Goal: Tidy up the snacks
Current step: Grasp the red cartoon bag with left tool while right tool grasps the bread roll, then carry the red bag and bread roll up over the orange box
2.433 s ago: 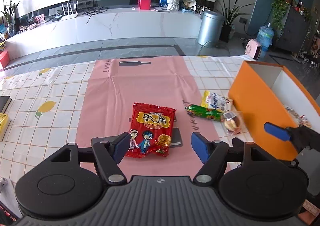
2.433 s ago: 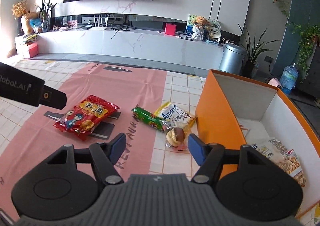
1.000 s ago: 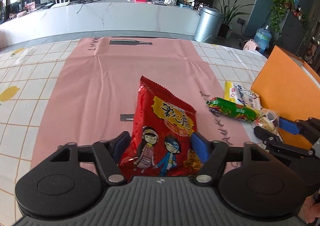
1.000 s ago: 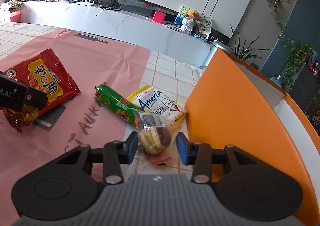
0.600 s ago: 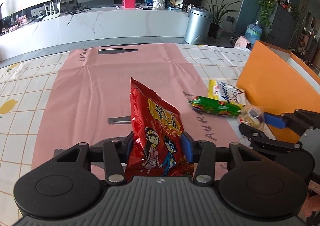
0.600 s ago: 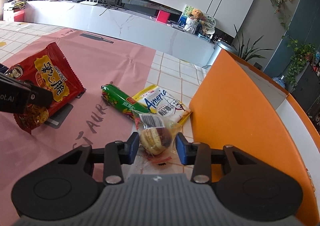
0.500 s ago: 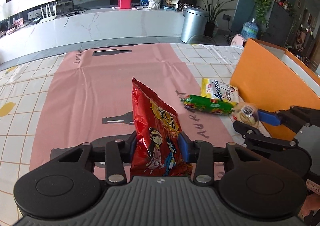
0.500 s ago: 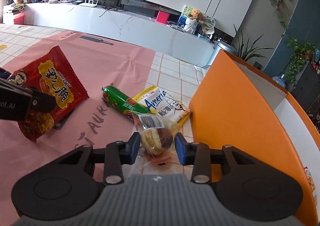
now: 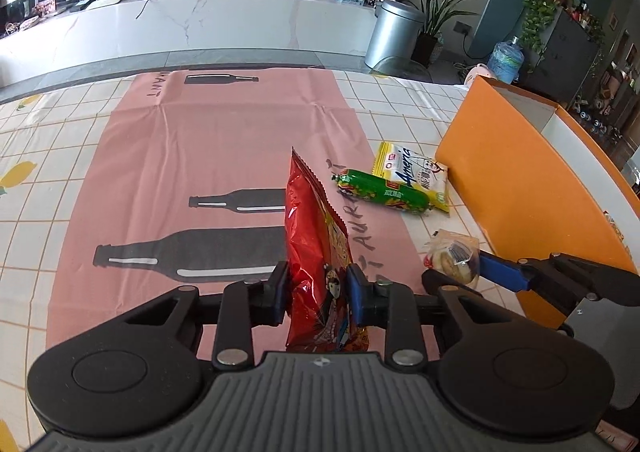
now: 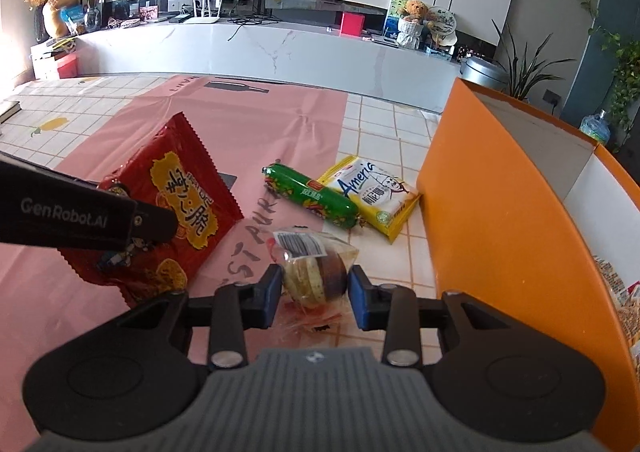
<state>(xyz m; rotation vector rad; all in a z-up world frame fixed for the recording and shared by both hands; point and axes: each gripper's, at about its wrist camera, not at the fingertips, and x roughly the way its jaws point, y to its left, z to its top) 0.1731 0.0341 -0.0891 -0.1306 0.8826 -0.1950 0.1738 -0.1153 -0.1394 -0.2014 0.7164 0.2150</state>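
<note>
We have the red snack bag (image 9: 316,252) pinched edge-on in our left gripper (image 9: 316,294), whose jaws have just been closing on it, and it hangs clear of the pink mat (image 9: 200,155). Our right gripper (image 10: 314,290) is clamped on the clear-wrapped small cake (image 10: 316,272), which looks lifted a little above the table (image 10: 384,131). The green sausage stick (image 10: 310,199) and the yellow biscuit packet (image 10: 372,195) lie touching each other on the table, just beside the outer wall of the orange box (image 10: 492,211).

We judge that we are in the carry step: both items are gripped and raised, and the box is their likely home. The next move calls for bringing each gripper over the box's rim without knocking the wall, then letting go inside.

Most of the box's inside is cut off; only a strip of packets already in it (image 10: 616,292) shows at the right edge. The lower end of the red bag is hidden behind the left gripper's body.
</note>
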